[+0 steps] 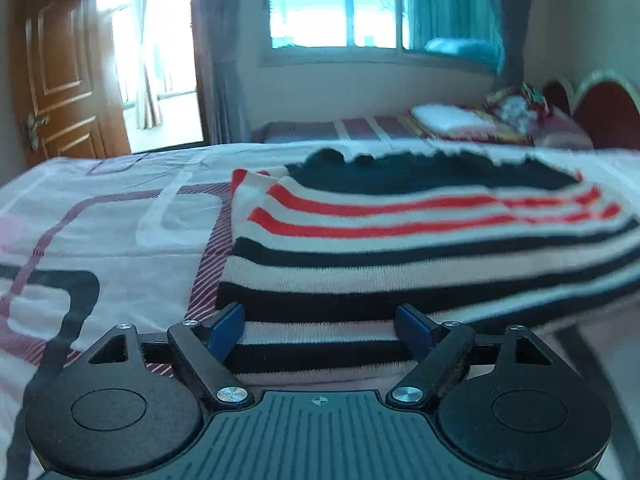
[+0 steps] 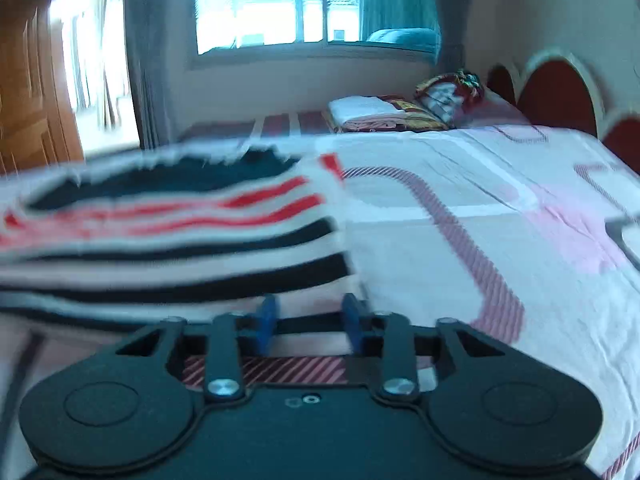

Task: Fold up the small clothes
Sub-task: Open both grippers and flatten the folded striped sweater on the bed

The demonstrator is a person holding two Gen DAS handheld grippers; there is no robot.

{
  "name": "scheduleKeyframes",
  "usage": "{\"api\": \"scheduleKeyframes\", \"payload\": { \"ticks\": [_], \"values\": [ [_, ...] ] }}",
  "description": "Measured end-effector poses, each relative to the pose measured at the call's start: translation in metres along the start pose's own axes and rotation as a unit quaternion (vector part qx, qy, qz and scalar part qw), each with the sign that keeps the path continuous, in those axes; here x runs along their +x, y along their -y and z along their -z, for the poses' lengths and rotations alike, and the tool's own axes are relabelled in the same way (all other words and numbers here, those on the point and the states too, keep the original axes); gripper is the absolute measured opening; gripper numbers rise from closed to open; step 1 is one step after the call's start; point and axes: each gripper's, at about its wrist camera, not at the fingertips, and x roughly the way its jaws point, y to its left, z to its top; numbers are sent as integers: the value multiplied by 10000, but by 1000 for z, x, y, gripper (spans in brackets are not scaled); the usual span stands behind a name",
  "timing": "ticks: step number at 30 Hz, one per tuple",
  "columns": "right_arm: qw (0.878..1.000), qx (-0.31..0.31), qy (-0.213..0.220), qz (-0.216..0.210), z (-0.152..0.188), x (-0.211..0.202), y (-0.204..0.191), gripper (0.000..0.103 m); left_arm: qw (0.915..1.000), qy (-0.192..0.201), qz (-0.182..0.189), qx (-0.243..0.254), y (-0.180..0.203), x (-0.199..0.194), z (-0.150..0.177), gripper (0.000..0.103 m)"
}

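Note:
A small knit garment (image 1: 400,240) with black, white and red stripes and a dark upper part lies flat on the bed. My left gripper (image 1: 320,330) is open, its blue fingertips (image 1: 226,328) spread over the garment's near left hem. In the right wrist view the same garment (image 2: 180,232) lies to the left. My right gripper (image 2: 310,318) is open, with a narrower gap, at the garment's near right corner. Its fingertips (image 2: 267,316) hold nothing that I can see.
The bed sheet (image 2: 460,240) is white with pink and striped patterns. A second bed with folded bedding (image 1: 460,120) stands behind, under a window. A wooden door (image 1: 56,72) is at the far left. A red headboard (image 2: 560,96) is at the right.

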Motion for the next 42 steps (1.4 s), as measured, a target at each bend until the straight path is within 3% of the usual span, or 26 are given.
{"api": "scheduleKeyframes", "payload": {
  "ticks": [2,4,6,7,9,10,11,14,19,21,23,26,27,30,32,37,42],
  "values": [
    [9993,320,160,63,-8,-5,16,48,9995,133,-152,-224,-5,-3,-1,83],
    [9980,604,-14,-187,-13,2,28,45,9982,168,-370,-442,-12,-4,0,83],
    [9983,461,-218,-275,-16,9,29,45,9972,-33,-476,-580,-20,2,3,83],
    [9978,419,-313,-400,-16,12,29,41,9969,-251,-482,-573,-23,10,5,83],
    [9970,280,-566,-450,-12,17,26,31,9961,-288,-397,-738,-30,14,7,83],
    [9967,247,-566,-527,-10,16,26,17,9957,-312,-395,-783,-31,15,6,83],
    [9974,166,-508,-488,-8,14,26,12,9953,-358,-458,-777,-31,16,6,83],
    [9978,209,-427,-470,-7,5,27,7,9954,-361,-494,-732,-30,19,8,84],
    [9986,-12,-479,-228,7,5,23,8,9946,-405,-502,-817,-36,21,8,89],
    [9985,-144,-518,-105,1,5,16,9,9935,-333,-730,-802,-39,9,4,89],
    [9994,-130,-307,-4,-5,-6,15,19,9937,-90,-770,-810,-42,-4,5,89],
    [9993,-267,63,-266,-10,-27,9,22,9928,-420,-872,-712,-48,9,12,89],
    [9986,-421,60,-320,-8,-27,4,22,9924,-395,-757,-886,-54,11,17,90],
    [9942,-845,-656,-139,6,1,-6,22,9920,-523,-823,-807,-54,13,13,91],
    [9921,-1086,-630,-12,3,0,-15,22,9913,-607,-877,-773,-54,10,10,91],
    [9976,-546,-346,-253,-10,-21,-10,25,9917,-558,-990,-602,-49,-15,4,91],
    [9973,-396,-282,-544,-11,-41,-16,25,9930,-508,-805,-698,-48,-34,4,91]
  ]
}}
